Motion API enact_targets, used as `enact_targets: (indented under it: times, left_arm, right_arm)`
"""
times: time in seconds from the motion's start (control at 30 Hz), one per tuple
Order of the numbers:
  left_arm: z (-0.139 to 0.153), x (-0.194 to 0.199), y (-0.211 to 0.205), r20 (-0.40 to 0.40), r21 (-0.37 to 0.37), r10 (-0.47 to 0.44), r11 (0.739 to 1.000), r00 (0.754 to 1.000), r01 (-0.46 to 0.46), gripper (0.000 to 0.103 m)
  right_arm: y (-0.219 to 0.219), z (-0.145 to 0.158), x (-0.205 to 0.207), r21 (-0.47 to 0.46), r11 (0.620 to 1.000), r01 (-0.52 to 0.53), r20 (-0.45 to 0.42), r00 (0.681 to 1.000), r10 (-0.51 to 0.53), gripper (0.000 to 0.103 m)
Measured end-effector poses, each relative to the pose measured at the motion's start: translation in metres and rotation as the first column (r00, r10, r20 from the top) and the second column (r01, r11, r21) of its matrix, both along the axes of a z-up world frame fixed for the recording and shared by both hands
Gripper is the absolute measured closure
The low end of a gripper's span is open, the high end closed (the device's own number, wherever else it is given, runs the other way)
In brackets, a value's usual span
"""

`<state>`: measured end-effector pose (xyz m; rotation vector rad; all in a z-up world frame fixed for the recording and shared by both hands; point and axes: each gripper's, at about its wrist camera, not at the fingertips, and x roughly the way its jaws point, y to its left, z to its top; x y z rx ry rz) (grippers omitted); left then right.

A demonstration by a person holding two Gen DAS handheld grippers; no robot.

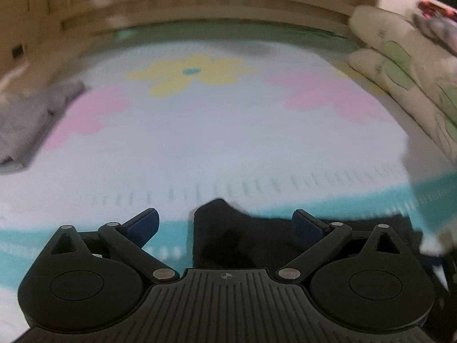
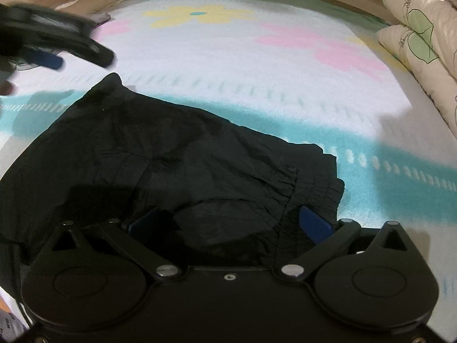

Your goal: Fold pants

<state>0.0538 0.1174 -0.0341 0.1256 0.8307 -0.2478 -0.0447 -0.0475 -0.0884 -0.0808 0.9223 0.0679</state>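
The black pants (image 2: 177,154) lie folded into a compact bundle on the flower-patterned bed cover (image 2: 228,65), with the gathered waistband at the right. My right gripper (image 2: 228,223) is open wide just over the near edge of the bundle; cloth lies between its blue pads (image 2: 314,224) without being pinched. My left gripper (image 1: 225,224) is also open and holds nothing, with a corner of the pants (image 1: 222,228) showing below it. In the right wrist view the left gripper (image 2: 82,60) appears blurred at the upper left, above the cover and clear of the pants.
Cream pillows with green leaf prints (image 2: 420,37) are stacked along the right side of the bed. A grey garment (image 1: 31,120) lies at the far left. A wooden bed frame (image 1: 228,3) borders the far edge. The flowered middle of the cover (image 1: 194,71) stretches beyond the pants.
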Motion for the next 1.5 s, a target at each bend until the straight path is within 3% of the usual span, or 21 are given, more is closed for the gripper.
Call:
enact_targets:
  times: [0.13, 0.37, 0.43, 0.53, 0.67, 0.83, 1.0, 1.17, 1.37, 1.47, 1.5]
  left_arm:
    - [-0.006, -0.04, -0.002, -0.025, 0.069, -0.041, 0.997, 0.999, 0.043, 0.002]
    - [-0.045, -0.077, 0.001, -0.16, 0.121, -0.06, 0.989, 0.985, 0.08, 0.001]
    - [-0.056, -0.081, 0.004, -0.165, 0.098, -0.063, 0.992, 0.984, 0.08, 0.0]
    - [-0.06, -0.075, 0.022, -0.215, -0.013, -0.01, 1.0, 0.976, 0.008, 0.0]
    - [-0.057, -0.078, 0.017, -0.187, 0.029, -0.027, 0.999, 0.982, 0.033, 0.0]
    - [-0.057, -0.08, 0.018, -0.186, 0.014, -0.016, 1.0, 0.982, 0.018, 0.0]
    - [-0.059, -0.082, 0.019, -0.179, 0.009, -0.014, 1.0, 0.984, 0.015, 0.0]
    - [-0.061, -0.083, 0.019, -0.179, 0.007, -0.009, 1.0, 0.984, 0.011, 0.0]
    - [-0.062, -0.085, 0.019, -0.164, 0.001, -0.012, 1.0, 0.986, 0.012, 0.0]
    - [-0.062, -0.086, 0.019, -0.156, -0.008, -0.008, 1.0, 0.988, 0.007, 0.0]
    - [-0.062, -0.087, 0.019, -0.153, -0.011, -0.007, 1.0, 0.988, 0.005, 0.0]
  right_arm:
    - [0.0, 0.001, -0.001, 0.002, 1.0, 0.003, -0.003, 1.0, -0.003, 0.0]
    - [-0.004, 0.001, 0.0, 0.006, 1.0, -0.009, 0.004, 1.0, 0.009, 0.0]
    - [-0.004, 0.001, 0.0, 0.008, 1.0, -0.005, 0.004, 1.0, 0.005, 0.0]
    - [-0.005, 0.002, -0.001, 0.011, 1.0, -0.003, -0.001, 1.0, 0.003, 0.0]
    - [-0.01, 0.01, 0.0, 0.045, 0.999, 0.027, -0.003, 1.0, -0.027, 0.0]
    - [-0.024, 0.042, -0.018, 0.134, 0.985, 0.104, 0.058, 0.992, -0.112, 0.0]
    - [-0.025, 0.064, -0.041, 0.126, 0.989, 0.074, 0.09, 0.992, -0.086, 0.0]
    - [-0.017, 0.049, -0.053, 0.054, 0.998, 0.044, 0.058, 0.997, -0.047, 0.0]
    - [-0.018, 0.009, -0.061, -0.018, 1.0, 0.026, -0.084, 0.996, -0.027, 0.0]
    - [-0.041, -0.001, -0.062, 0.132, 0.987, 0.093, -0.12, 0.99, -0.077, 0.0]
    - [-0.044, 0.001, -0.062, 0.141, 0.986, 0.09, -0.123, 0.99, -0.073, 0.0]
